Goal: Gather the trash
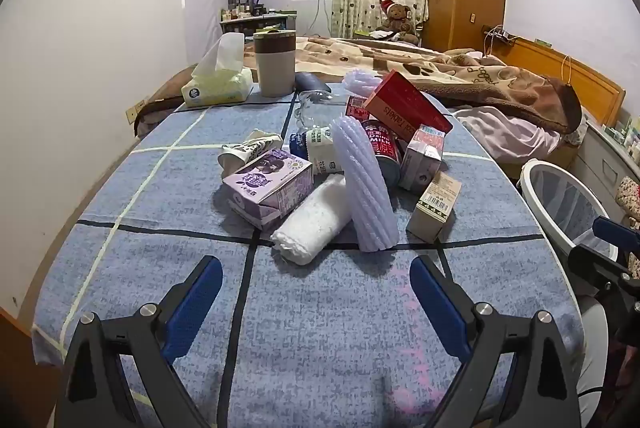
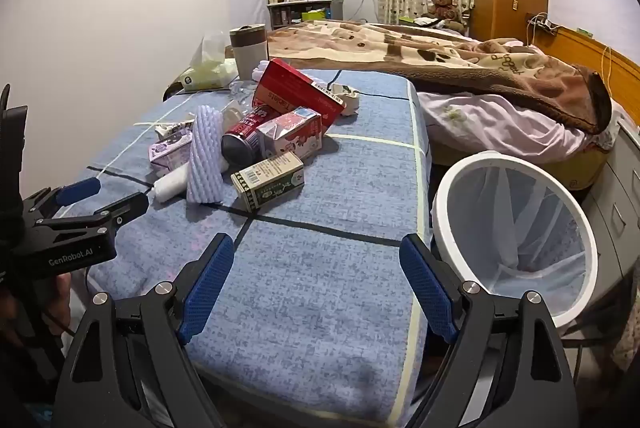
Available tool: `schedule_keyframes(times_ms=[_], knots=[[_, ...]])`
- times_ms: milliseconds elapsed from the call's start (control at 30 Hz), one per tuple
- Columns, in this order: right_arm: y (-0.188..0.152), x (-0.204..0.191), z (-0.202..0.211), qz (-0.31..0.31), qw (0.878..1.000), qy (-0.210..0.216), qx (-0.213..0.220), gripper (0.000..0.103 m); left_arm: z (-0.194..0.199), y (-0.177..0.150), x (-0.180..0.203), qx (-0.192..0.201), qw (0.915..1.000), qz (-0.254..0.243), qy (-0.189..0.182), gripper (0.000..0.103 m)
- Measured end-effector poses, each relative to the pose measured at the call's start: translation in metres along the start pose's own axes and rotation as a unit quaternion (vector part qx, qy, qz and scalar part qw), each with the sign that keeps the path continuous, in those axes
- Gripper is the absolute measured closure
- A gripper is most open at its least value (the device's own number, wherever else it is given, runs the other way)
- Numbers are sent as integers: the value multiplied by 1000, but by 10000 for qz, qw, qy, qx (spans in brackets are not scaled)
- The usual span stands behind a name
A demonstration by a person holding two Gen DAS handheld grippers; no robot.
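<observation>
We held the left gripper [image 1: 316, 292] and right gripper [image 2: 316, 276] spread wide and empty, short of the trash pile [image 1: 336, 172] heaped mid-surface [image 1: 320, 348]. The bin [image 2: 452, 196] stood beside the right edge. The leaning red box [image 1: 404, 108] looked precarious; pulling the foam sleeve [image 1: 364, 184] could topple the heap.

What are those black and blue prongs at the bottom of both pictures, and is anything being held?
Each pair is a hand-held gripper carried by a person, with a camera looking along its fingers. One picture looks from the left hand-held gripper, the other from the right hand-held gripper. Both stand open and hold nothing. On the blue checked cloth lies a trash pile: a purple carton, a foam sleeve, a red can, small boxes. A white bin stands beside it.
</observation>
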State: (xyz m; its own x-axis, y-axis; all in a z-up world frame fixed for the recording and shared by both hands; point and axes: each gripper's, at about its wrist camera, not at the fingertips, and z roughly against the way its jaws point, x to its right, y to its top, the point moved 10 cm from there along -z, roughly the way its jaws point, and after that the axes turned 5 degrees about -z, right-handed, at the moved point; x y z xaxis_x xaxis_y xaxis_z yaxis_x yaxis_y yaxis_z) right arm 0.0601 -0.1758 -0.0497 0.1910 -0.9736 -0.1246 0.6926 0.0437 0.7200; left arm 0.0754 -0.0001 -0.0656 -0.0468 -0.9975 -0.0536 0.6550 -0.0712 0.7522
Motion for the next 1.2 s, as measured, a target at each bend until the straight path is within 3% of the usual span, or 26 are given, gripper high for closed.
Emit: schedule_keyframes(times_ms=[1200], knots=[[4,-1,3,47,9999,-49,108,16,2,5,-2,4,10000,-27,0,7]])
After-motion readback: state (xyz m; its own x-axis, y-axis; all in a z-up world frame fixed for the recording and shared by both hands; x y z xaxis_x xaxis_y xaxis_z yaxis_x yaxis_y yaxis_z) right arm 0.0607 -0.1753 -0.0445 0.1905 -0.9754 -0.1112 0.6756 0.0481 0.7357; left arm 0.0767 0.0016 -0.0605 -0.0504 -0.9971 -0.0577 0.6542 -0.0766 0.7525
